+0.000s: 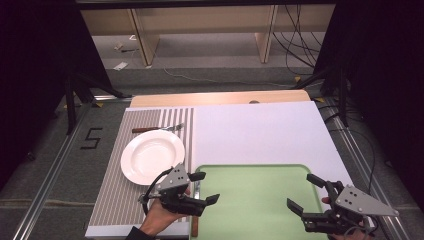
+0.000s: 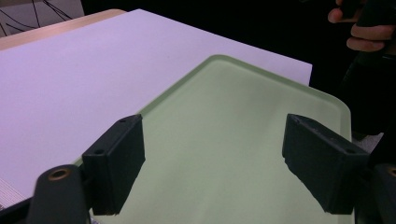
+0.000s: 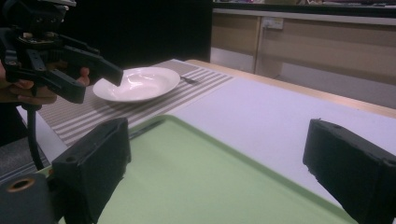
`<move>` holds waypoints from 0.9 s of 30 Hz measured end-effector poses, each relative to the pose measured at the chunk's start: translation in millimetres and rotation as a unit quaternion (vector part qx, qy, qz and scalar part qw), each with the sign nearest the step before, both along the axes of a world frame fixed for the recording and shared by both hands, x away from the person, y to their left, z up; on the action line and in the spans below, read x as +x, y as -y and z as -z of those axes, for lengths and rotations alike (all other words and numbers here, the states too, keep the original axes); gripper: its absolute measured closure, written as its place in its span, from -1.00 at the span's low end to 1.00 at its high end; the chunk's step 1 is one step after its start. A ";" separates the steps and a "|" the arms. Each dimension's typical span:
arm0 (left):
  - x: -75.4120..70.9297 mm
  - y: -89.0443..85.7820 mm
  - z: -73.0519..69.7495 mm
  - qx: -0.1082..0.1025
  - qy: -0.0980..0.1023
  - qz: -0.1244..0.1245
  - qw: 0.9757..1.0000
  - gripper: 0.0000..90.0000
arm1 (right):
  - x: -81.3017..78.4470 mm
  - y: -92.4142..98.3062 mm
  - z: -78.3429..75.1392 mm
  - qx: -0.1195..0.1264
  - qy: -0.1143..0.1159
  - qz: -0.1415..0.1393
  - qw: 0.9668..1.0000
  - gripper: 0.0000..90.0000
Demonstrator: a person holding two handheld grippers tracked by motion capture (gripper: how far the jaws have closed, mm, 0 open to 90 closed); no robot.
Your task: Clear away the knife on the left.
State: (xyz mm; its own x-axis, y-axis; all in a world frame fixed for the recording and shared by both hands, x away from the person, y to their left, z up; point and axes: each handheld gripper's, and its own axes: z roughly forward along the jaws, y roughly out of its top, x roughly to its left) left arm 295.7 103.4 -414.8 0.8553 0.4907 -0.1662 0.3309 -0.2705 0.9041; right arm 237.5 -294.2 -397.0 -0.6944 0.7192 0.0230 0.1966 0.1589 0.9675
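White table (image 1: 260, 130), bare green tray (image 1: 250, 200), bare plate (image 1: 150, 155)

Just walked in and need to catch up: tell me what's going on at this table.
A person holds a hand-held gripper in each hand over a green tray at the near edge of the table. The left hand-held gripper hangs at the tray's left edge, jaws open with nothing between them; a knife lies just beneath it. The right hand-held gripper sits open over the tray's right side. A white plate and a fork rest on the striped placemat.
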 end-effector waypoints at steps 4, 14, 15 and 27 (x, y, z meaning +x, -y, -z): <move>-2.5 -3.3 -0.5 -0.006 0.005 -0.003 1.000 -0.54 | 0.0 0.3 0.1 -0.001 0.000 0.000 1.000 -0.81; -10.3 -15.8 -4.7 -0.043 0.031 -0.024 0.998 -0.56 | -0.3 0.3 0.1 0.001 0.000 0.000 1.000 -0.81; -10.8 -17.1 -4.9 -0.044 0.030 -0.027 0.998 -0.56 | -0.2 0.4 0.2 0.000 0.001 0.000 1.000 -0.81; -17.4 -21.6 -3.3 -0.040 0.040 -0.035 0.998 -0.58 | -0.5 0.2 0.0 0.000 0.000 0.000 1.000 -0.81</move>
State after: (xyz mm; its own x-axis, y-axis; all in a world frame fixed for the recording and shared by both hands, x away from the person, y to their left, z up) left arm 278.3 125.0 -411.5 0.8315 0.5375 -0.1403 0.2723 -0.1742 0.9463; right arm 237.1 -294.4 -396.9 -0.6943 0.7193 0.0229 0.1968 0.1592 0.9674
